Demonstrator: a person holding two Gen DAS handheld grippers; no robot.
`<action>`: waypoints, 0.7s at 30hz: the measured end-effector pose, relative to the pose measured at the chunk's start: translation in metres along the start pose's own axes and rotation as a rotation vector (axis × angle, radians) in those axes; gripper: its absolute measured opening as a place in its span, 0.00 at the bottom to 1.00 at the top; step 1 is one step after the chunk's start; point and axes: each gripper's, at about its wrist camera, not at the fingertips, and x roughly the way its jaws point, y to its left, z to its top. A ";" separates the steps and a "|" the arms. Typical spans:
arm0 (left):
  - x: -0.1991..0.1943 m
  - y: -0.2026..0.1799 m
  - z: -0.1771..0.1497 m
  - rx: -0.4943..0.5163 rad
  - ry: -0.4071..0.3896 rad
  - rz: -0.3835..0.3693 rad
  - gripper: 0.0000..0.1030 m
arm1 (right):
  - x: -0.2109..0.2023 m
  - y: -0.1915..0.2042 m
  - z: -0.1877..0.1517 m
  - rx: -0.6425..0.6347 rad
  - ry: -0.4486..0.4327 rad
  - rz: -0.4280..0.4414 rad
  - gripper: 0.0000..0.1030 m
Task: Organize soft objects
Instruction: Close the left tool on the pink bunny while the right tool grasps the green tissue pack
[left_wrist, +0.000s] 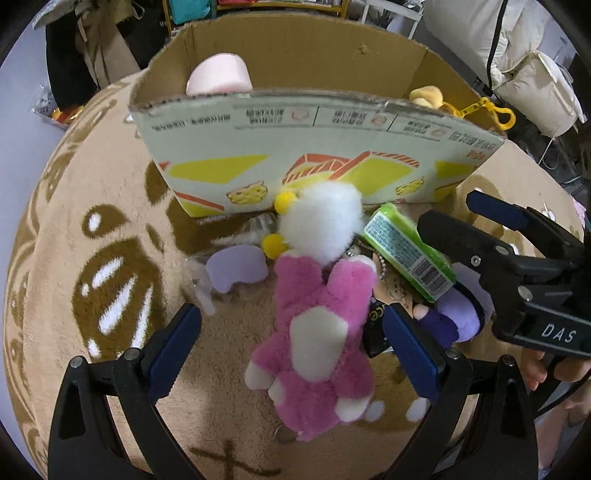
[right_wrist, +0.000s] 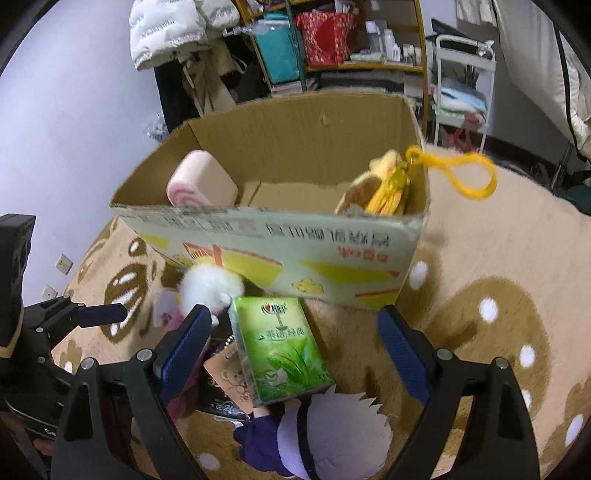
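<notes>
A pink and white plush toy lies on the beige carpet between the open jaws of my left gripper. A white fluffy plush with yellow pompoms lies just beyond it. A green tissue pack rests on a purple plush doll between the open jaws of my right gripper. The cardboard box stands behind, holding a pink roll plush and a yellow plush with a clip. The right gripper also shows in the left wrist view.
A lilac plush piece and a printed card lie by the pile. The patterned beige carpet spreads around the box. Shelves and white jackets stand behind.
</notes>
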 end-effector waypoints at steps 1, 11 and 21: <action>0.004 0.000 0.000 -0.003 0.012 0.002 0.95 | 0.002 -0.001 -0.001 0.006 0.009 0.004 0.93; 0.029 0.009 0.003 -0.056 0.090 -0.002 0.94 | 0.026 -0.003 -0.006 0.039 0.124 0.052 0.84; 0.039 0.027 0.008 -0.128 0.141 -0.095 0.63 | 0.039 0.003 -0.014 0.034 0.187 0.075 0.63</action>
